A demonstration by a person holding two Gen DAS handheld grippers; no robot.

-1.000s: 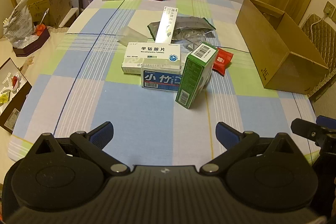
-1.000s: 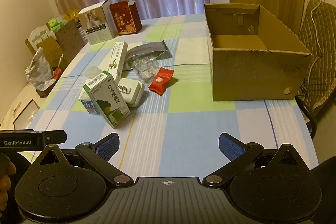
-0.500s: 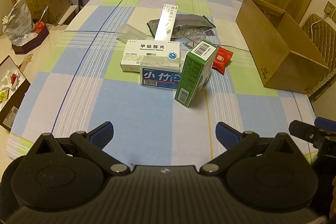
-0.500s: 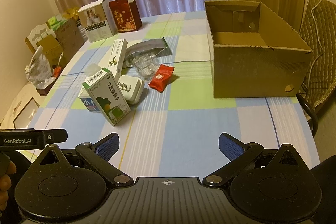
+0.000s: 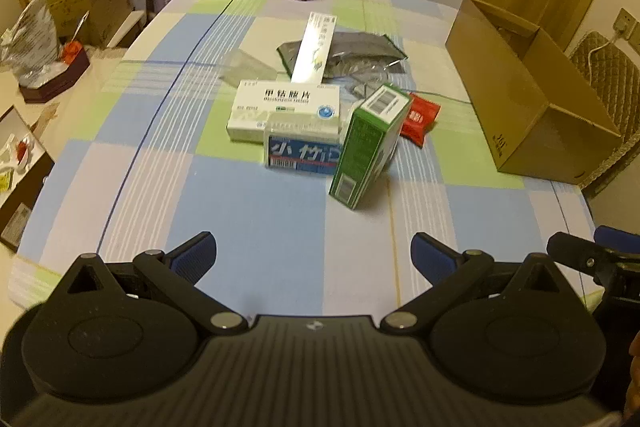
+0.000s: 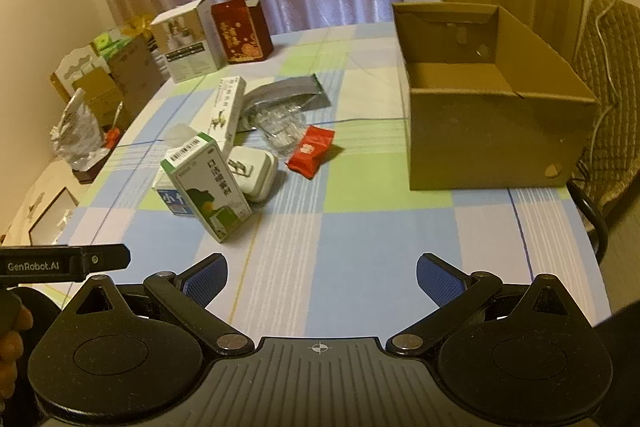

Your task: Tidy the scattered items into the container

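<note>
With both your left gripper [image 5: 313, 251] and right gripper [image 6: 322, 273] spread wide and empty near the table's [image 6: 360, 251] front edge, the tilted green box [image 6: 208, 187] mid-table could topple if you nudge it, well short of the cardboard box [image 6: 492, 131] at the right edge.

Carton [image 6: 492, 143]: matt brown corrugated cardboard. Table [image 5: 256, 211]: checked woven cloth cover. Green box [image 5: 370, 143]: glossy printed card. Red sachet [image 6: 311, 151]: shiny foil. Pouch [image 6: 286, 93]: grey metallic film.

Left tool [image 5: 314, 253], right tool [image 6: 322, 273]: jaws wide
</note>
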